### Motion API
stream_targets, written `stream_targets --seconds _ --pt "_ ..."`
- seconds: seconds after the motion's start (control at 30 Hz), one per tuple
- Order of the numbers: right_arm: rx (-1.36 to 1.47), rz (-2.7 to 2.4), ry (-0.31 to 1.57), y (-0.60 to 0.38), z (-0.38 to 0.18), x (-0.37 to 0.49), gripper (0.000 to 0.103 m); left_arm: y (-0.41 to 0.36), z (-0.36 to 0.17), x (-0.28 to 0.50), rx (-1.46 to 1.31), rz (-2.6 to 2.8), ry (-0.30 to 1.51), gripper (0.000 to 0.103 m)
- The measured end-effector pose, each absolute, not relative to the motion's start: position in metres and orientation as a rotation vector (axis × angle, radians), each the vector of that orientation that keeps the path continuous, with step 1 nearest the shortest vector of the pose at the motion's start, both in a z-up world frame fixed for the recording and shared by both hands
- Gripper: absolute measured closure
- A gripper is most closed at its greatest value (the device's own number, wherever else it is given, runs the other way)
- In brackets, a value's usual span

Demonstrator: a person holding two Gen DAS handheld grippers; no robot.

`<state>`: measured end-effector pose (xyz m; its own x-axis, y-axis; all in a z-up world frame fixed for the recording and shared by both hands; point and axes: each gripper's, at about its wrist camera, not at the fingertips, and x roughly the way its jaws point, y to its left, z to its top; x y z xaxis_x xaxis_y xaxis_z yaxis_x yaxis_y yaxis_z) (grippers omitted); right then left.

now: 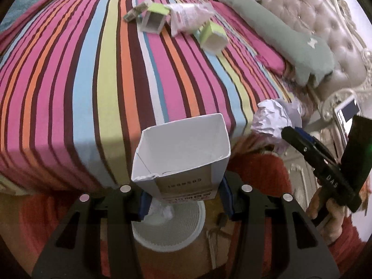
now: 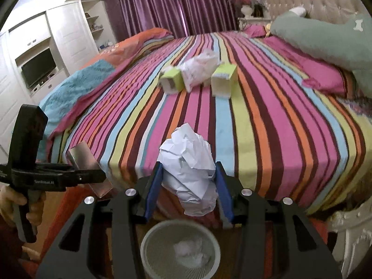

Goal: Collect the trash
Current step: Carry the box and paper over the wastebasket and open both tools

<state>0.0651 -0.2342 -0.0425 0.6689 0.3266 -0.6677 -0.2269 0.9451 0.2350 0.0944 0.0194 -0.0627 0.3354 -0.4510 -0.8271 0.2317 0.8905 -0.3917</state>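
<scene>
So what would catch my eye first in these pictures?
Probably the striped bedspread filling both views. Next, what each claw grips just off the bed's near edge: the left claw is shut on an open white carton, the right claw on a crumpled paper ball. Below both sits a white mesh bin.

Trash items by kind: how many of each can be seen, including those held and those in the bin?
Cardboard boxes: 3
Crumpled paper balls: 2
Plastic bags: 1
Small folded packet: 1
Total: 7
</scene>
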Motion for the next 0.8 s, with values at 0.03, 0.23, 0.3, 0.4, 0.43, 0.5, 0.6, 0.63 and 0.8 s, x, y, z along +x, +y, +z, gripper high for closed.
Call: stream_targets --seconds 0.03,0.23,0.3,0.4,0.43,0.5,0.6,0.63,0.8 --pt "0.153 0.319 0.796 -0.234 -0.047 0.06 0.06 0.019 -0.066 0.089 -0.215 -0.45 1.153 0.055" --pt "0.165 0.335 0.909 -0.221 -0.075 0.04 0.06 0.013 -0.102 0.057 -0.204 -0.445 1.25 0.055" --pt "0.171 0.345 0.974 -0.215 -0.09 0.039 0.06 0.007 -0.121 0.048 -0.187 -0.445 1.306 0.055" --pt "0.185 0.345 1.067 -0.211 -0.112 0.042 0.06 0.0 -0.148 0.045 -0.158 -0.432 1.384 0.055" --pt "0.199 0.344 1.115 -0.209 -0.123 0.044 0.06 -0.002 -0.155 0.045 -0.156 -0.431 1.401 0.055" --pt "0.22 0.34 1.178 -0.209 -0.138 0.048 0.06 -0.005 -0.171 0.046 -0.155 -0.424 1.452 0.055" --pt "0.268 0.325 1.286 -0.21 -0.165 0.058 0.06 -0.007 -0.189 0.051 -0.157 -0.414 1.502 0.055" --pt "0.28 0.321 1.308 -0.21 -0.172 0.057 0.06 -0.008 -0.194 0.051 -0.156 -0.412 1.513 0.055" --pt "0.345 0.311 1.429 -0.207 -0.202 0.067 0.06 -0.016 -0.233 0.059 -0.146 -0.384 1.642 0.055"
